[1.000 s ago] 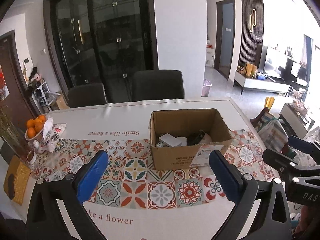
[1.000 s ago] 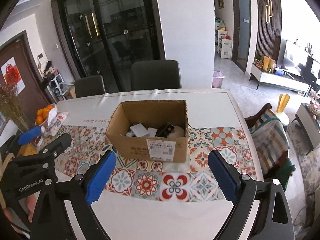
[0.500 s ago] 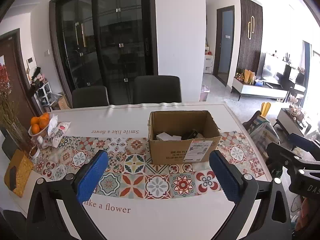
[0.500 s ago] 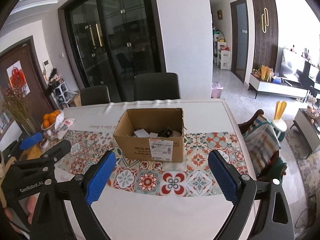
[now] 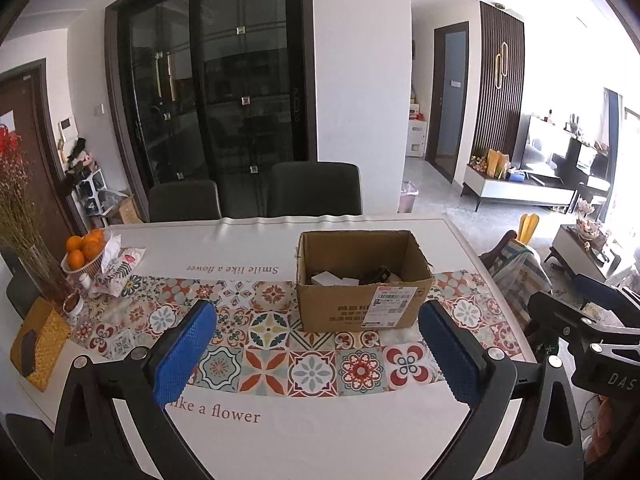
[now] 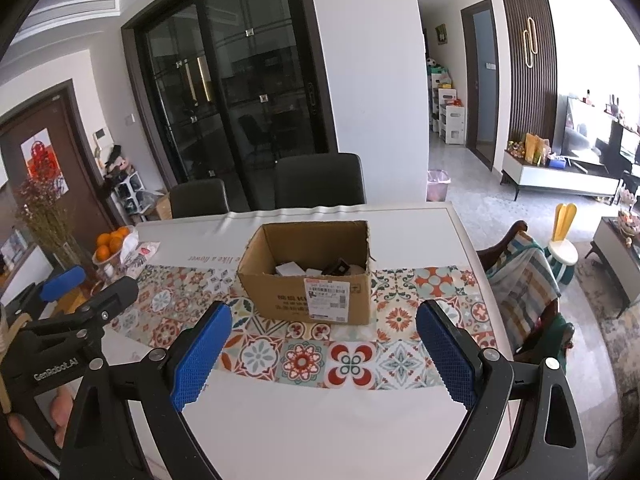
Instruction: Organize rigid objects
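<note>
Both grippers hung wide open and empty above the near edge of the tabletop, the left gripper beside the right gripper. Beyond them, on the patterned tile runner, stood an open cardboard box holding a white packet and a dark item. A bowl of oranges sat far left.

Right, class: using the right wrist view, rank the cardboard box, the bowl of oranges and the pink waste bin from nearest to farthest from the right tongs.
1. Cardboard box: just ahead of the right tongs, mid-table.
2. Bowl of oranges: far left table edge.
3. Pink waste bin: on the floor beyond the table, right of the chairs.
</note>
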Demonstrator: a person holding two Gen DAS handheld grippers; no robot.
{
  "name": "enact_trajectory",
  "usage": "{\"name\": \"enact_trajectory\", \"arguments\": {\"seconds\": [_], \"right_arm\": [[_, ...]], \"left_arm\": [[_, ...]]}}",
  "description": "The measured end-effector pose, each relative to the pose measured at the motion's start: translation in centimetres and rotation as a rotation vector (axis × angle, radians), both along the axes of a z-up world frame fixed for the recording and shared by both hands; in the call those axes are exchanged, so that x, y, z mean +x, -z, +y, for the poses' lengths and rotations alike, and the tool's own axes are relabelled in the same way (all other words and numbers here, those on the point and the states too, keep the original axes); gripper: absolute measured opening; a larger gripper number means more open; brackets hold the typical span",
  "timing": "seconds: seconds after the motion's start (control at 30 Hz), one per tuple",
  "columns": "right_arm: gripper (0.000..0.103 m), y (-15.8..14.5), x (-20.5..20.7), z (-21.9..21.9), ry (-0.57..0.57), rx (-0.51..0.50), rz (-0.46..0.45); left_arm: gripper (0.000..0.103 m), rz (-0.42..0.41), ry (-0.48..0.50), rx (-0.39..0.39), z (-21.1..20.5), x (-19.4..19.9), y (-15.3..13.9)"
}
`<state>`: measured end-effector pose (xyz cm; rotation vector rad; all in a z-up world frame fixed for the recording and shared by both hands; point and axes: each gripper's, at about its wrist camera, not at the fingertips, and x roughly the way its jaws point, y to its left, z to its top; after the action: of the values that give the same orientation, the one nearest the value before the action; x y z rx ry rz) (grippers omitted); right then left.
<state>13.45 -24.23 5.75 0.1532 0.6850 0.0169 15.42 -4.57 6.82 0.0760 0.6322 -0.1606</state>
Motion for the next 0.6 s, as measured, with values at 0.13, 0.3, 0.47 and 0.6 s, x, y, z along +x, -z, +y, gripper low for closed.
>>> {"name": "enact_trajectory", "arguments": {"seconds": [0.13, 0.3, 0.47, 0.6], "right_arm": [[0.093, -0.12, -0.41, 0.06, -0.004, 0.0, -0.008], [0.093, -0.19, -0.49, 0.09, -0.005, 0.001, -0.01], [0.093, -0.11, -0.49, 0.11, -0.004, 0.0, -0.009], [0.093, -0.19, -0.54, 0.19, -0.003, 0.001, -0.01]], "left_arm": [[0.103, -0.002, 0.002, 0.002, -0.04, -0.19, -0.04], [0.103, 0.003, 0.008, -0.003, -0.11, -0.22, -0.12], [0.103, -0.001, 0.009, -0.001, -0.25, -0.29, -0.2], [0.103, -0.002, 0.009, -0.001, -0.38, -0.33, -0.33]]}}
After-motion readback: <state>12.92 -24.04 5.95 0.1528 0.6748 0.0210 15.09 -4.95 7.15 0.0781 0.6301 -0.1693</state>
